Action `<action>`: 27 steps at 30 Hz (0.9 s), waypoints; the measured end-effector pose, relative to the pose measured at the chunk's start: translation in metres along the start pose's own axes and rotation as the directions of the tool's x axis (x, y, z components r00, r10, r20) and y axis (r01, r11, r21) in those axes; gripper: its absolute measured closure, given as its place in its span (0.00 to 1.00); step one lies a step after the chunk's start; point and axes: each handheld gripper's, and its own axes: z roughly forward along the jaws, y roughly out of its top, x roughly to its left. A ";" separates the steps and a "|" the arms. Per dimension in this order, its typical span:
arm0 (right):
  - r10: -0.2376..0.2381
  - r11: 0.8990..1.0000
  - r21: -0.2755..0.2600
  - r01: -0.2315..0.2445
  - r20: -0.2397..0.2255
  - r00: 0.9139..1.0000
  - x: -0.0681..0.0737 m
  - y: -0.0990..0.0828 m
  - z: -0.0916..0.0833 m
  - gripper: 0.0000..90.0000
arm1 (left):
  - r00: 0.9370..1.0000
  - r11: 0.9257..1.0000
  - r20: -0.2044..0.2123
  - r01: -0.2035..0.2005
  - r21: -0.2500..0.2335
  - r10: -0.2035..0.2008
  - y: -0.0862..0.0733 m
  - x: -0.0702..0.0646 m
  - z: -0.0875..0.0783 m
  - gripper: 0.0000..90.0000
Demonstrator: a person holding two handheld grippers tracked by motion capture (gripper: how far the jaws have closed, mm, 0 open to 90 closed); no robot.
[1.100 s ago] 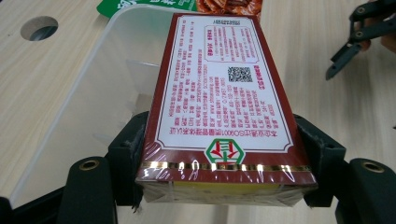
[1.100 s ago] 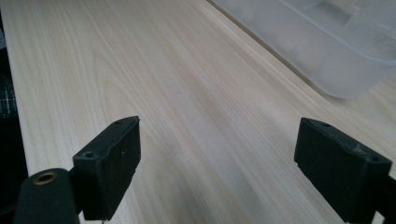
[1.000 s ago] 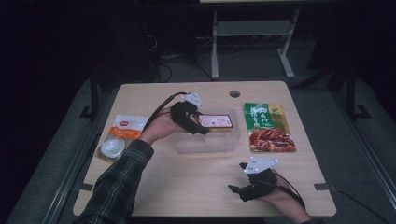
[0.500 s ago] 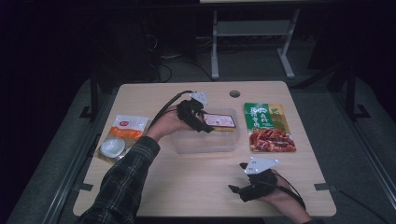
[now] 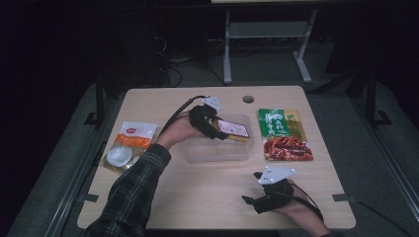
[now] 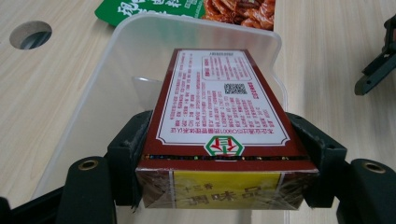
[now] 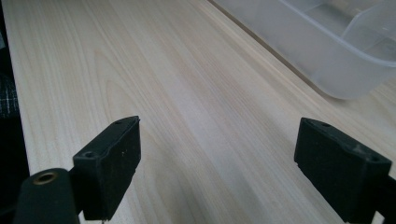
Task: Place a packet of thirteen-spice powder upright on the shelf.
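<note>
Nearest to us, our right gripper [image 5: 257, 200] rests low at the near edge of the pale wooden table [image 5: 207, 192], its two black jaws spread wide with only bare wood grain between them in the right gripper view, so it is released and grasps nothing; a grey three-cornered plate sits on top of it. Farther in, at the middle of the table, stands the clear rectangular plastic container [image 5: 217, 150], and our left gripper [image 5: 217, 129] reaches over it from the left, the plaid sleeve [image 5: 133, 192] trailing behind. Its jaws are clenched on the two long sides of a flat dark red cardboard box with a white printed label and a yellow end face [image 6: 222, 116], which we hold above the container's hollow, tilted a little, with the box's far end over the container's right part. To the far left lies an orange and white food pouch [image 5: 129, 145], well apart. Just beyond the container to the right lies a green and red snack packet [image 5: 282, 133], near a round hole [image 5: 248, 98] in the tabletop
</note>
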 end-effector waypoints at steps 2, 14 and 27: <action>0.001 1.000 -0.001 -0.001 0.001 1.000 0.000 0.000 0.000 0.16 | 1.000 1.000 0.000 0.002 -0.012 -0.002 0.002 0.001 0.000 0.34; 0.001 1.000 -0.008 -0.001 -0.003 1.000 0.001 0.000 -0.001 0.16 | 1.000 0.999 -0.009 -0.024 -0.044 0.024 0.019 0.000 0.002 0.34; -0.001 1.000 -0.008 0.001 -0.003 1.000 0.001 0.000 -0.002 0.16 | 1.000 0.996 0.001 -0.021 -0.083 0.022 0.035 0.002 0.013 0.34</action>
